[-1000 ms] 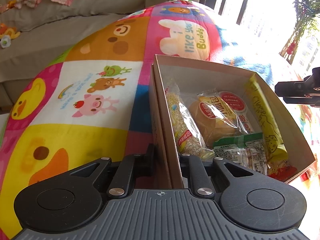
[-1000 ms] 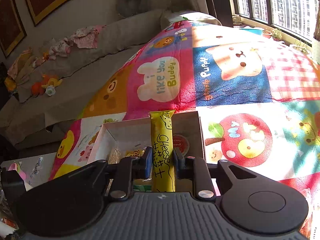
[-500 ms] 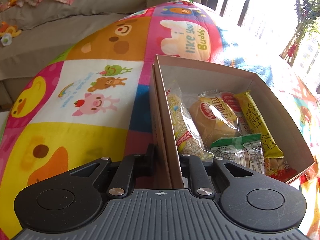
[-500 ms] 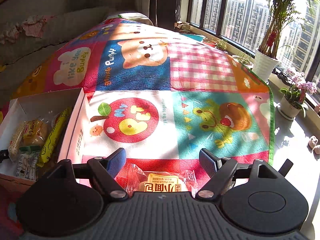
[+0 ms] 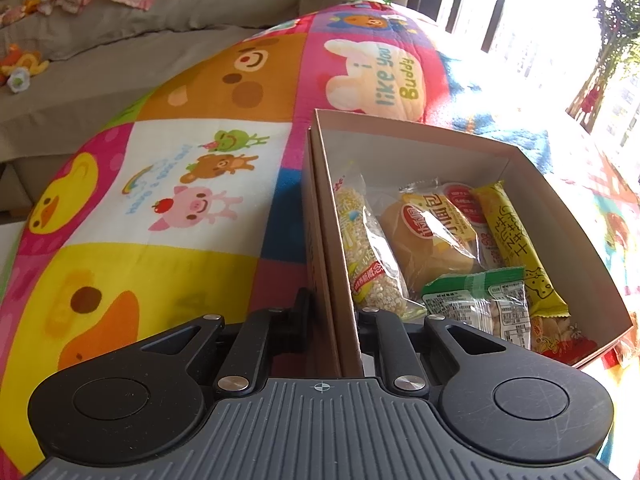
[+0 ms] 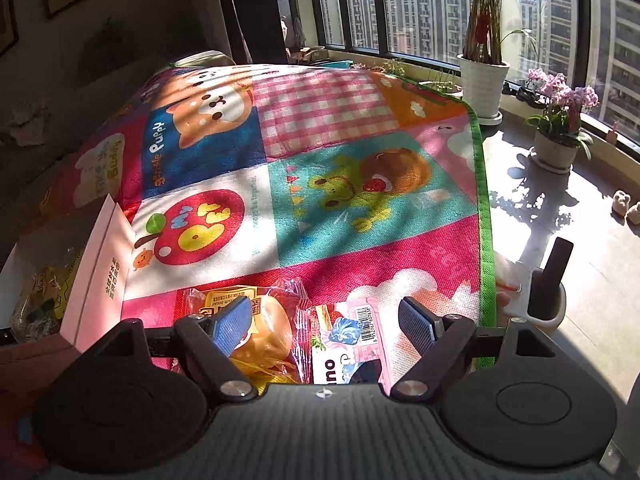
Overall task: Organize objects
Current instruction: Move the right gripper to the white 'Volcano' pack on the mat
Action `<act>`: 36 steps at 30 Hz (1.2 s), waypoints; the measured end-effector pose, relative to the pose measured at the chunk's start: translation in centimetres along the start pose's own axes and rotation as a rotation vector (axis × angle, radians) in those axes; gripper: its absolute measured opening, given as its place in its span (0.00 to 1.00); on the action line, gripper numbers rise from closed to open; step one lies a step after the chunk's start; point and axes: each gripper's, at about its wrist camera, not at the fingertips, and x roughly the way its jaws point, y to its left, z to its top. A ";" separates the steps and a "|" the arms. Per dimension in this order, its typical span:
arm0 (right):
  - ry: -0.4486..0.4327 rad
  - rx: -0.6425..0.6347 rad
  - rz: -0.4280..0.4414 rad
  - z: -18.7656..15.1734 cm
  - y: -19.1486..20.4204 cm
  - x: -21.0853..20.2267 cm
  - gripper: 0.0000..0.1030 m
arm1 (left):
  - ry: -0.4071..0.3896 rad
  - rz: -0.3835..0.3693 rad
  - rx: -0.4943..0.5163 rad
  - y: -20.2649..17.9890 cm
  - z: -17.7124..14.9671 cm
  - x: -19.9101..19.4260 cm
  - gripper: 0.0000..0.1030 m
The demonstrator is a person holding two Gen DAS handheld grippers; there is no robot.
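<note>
A brown cardboard box [image 5: 404, 128] sits on the colourful play mat and holds several snack packs: a grain bar [image 5: 364, 252], a bread pack [image 5: 432, 236], a yellow cheese stick [image 5: 516, 240] and a green pack [image 5: 476, 300]. My left gripper [image 5: 334, 308] is shut on the box's near left wall. My right gripper [image 6: 326, 320] is open and empty over a wrapped bread pack [image 6: 264, 328] and a pink snack pack [image 6: 352, 340] on the mat. The box [image 6: 100, 264] also shows at the left of the right wrist view.
The play mat [image 6: 320, 184] ends at a green edge [image 6: 482, 200] on the right. Beyond it are a tiled floor, potted plants [image 6: 560, 128] and windows. A grey sofa [image 5: 120, 40] with clothes lies behind the mat.
The right gripper let go of the yellow cheese stick into the box, opened, and swung right to the loose packs on the mat. The left gripper has kept its hold on the box wall.
</note>
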 end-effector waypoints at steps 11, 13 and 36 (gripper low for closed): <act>0.023 -0.105 0.048 -2.8 1.1 0.6 0.86 | 0.011 0.003 0.020 -0.1 -0.1 -0.1 0.14; 0.021 -0.096 0.053 -2.9 1.0 0.4 0.89 | 0.011 0.002 0.018 -0.1 -0.2 -0.1 0.14; 0.084 -0.189 -0.022 -4.0 3.5 2.2 0.53 | 0.008 0.003 0.041 -0.3 -0.2 -0.2 0.15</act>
